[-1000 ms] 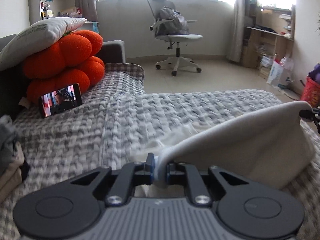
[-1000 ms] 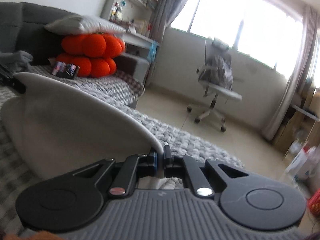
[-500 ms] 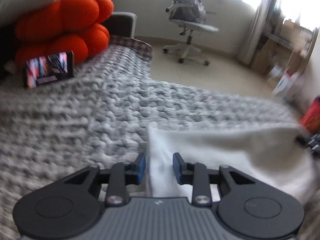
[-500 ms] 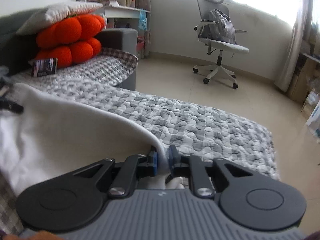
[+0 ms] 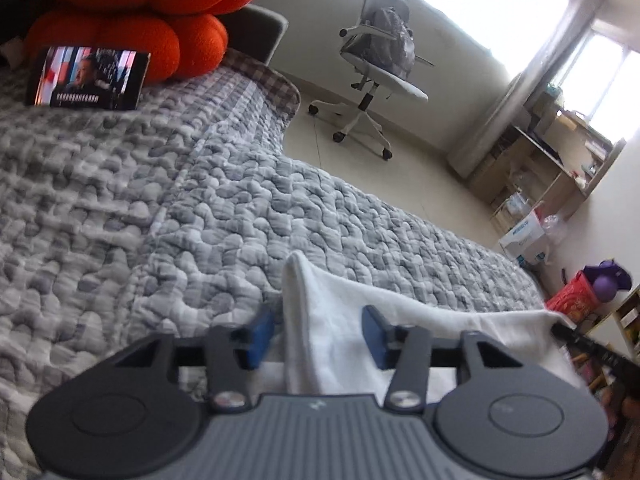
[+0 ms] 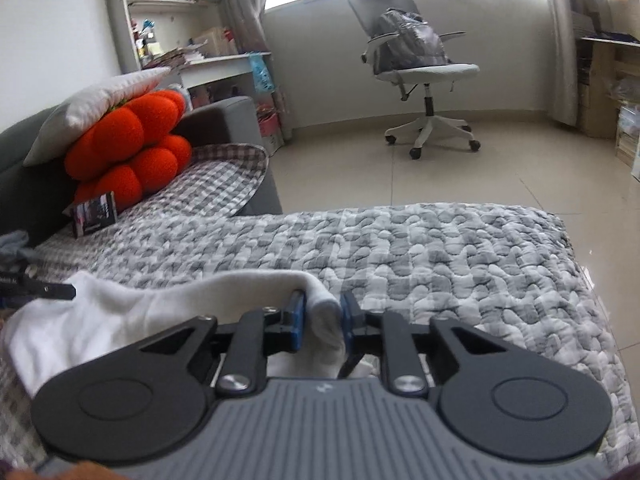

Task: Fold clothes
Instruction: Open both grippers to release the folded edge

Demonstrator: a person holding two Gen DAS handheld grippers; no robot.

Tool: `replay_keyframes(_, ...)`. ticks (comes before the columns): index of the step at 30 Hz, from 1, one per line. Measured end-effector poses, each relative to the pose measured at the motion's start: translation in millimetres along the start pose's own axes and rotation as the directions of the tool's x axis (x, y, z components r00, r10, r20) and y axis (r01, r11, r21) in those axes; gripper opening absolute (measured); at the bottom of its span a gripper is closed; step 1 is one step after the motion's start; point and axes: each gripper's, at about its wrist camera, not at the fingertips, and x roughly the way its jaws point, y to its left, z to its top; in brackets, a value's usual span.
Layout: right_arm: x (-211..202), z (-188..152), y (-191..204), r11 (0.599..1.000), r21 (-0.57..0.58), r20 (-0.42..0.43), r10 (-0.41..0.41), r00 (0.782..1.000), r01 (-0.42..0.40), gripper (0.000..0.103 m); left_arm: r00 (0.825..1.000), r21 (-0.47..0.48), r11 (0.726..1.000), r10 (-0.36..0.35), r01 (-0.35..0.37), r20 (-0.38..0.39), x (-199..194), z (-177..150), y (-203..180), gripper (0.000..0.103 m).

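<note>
Down on the bed (image 5: 224, 208), a white garment (image 5: 344, 320) lies across the grey quilted cover, bunched into a low ridge that runs between the two grippers. The left gripper (image 5: 318, 338) sits over one end of it with its blue pads spread well apart; the cloth passes through the gap, its folded edge standing up near the left pad, but nothing is pinching it, so that gripper is released. The right gripper (image 6: 322, 318) is at the other end, and here a thick rolled fold of the same garment (image 6: 160, 312) fills the space between its blue pads. Both pads touch the fabric, yet the gap is fairly wide, and I cannot tell whether it is squeezing the cloth or merely straddling it.

From the left wrist view, the tip of the right gripper shows as a dark bar at the far corner of the garment; from the right wrist view, the left one shows the same way at the opposite corner.

Further up the bed, a phone (image 5: 88, 78) with a lit screen leans against a stack of orange cushions (image 6: 128, 148), with a pale pillow (image 6: 96, 108) resting on top. Across the tiled floor, a white office chair (image 6: 416, 68) carries a grey bag (image 6: 412, 38) on its seat, in front of the bright windows.
</note>
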Motion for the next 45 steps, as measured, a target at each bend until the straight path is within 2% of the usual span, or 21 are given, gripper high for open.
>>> replay_keyframes(4,-1,3,1,1.000,-0.006,0.021,-0.011,1.000,0.011,0.015,0.998,0.045,0.998,0.037,-0.039,0.044,-12,-7,-10,0.009)
replay_keyframes(9,2,6,2,1.000,-0.001,0.036,-0.014,0.999,0.014,0.014,0.992,0.096,0.991,0.080,-0.089,0.099,-26,-15,-23,0.009)
replay_keyframes(12,3,6,5,0.999,-0.002,0.047,-0.034,0.998,0.034,0.013,0.993,0.070,0.993,0.085,-0.092,0.087,-21,-13,-17,0.009)
replay_keyframes(15,15,4,9,0.996,-0.025,0.017,-0.080,0.997,0.080,0.013,0.991,0.058,0.992,0.109,-0.114,0.075,-13,-16,-15,0.009)
replay_keyframes(18,26,0,11,0.993,-0.061,-0.019,-0.105,0.994,0.104,0.013,0.990,0.054,0.991,0.114,-0.119,0.078,-13,-21,-12,0.012)
replay_keyframes(21,28,-2,4,0.994,-0.042,-0.039,-0.107,0.993,0.106,0.014,0.993,0.018,0.995,0.099,-0.101,0.068,-19,-24,-5,0.013)
replay_keyframes(27,21,-3,9,0.991,-0.066,0.018,-0.117,0.993,0.118,0.019,0.995,-0.038,0.996,0.079,-0.076,0.068,-42,-30,0,0.014)
replay_keyframes(29,15,-3,10,0.987,-0.053,0.034,-0.153,0.988,0.155,0.030,0.995,-0.070,0.995,0.070,-0.065,0.070,-52,-33,3,0.015)
replay_keyframes(30,11,-5,10,0.984,-0.040,0.044,-0.174,0.984,0.175,0.041,0.995,-0.082,0.995,0.064,-0.058,0.071,-57,-36,5,0.017)
replay_keyframes(32,-5,-10,9,0.982,-0.009,0.072,-0.186,0.980,0.187,0.049,0.996,-0.107,0.993,0.056,-0.048,0.072,-67,-42,7,0.026)
replay_keyframes(33,-16,-13,9,0.984,0.009,0.088,-0.178,0.980,0.178,0.050,0.996,-0.108,0.993,0.049,-0.040,0.079,-73,-47,8,0.035)
replay_keyframes(34,-27,-17,7,0.987,0.032,0.103,-0.160,0.982,0.157,0.050,0.995,-0.109,0.994,0.043,-0.034,0.085,-78,-52,9,0.040)
replay_keyframes(38,-66,-38,4,0.990,0.112,0.136,-0.096,0.986,0.081,0.050,0.996,-0.098,0.995,0.025,-0.017,0.084,-87,-70,12,0.041)
replay_keyframes(41,-74,-52,12,0.993,0.091,0.115,-0.081,0.990,0.071,0.050,0.996,-0.091,0.995,0.039,-0.032,0.080,-85,-77,10,0.041)
replay_keyframes(44,-73,-62,22,0.994,0.049,0.098,-0.106,0.990,0.102,0.049,0.994,-0.060,0.997,0.062,-0.057,0.087,-84,-83,1,0.040)
replay_keyframes(45,-71,-65,22,0.994,0.058,0.091,-0.102,0.991,0.097,0.044,0.993,-0.043,0.996,0.076,-0.072,0.093,-84,-86,-2,0.035)
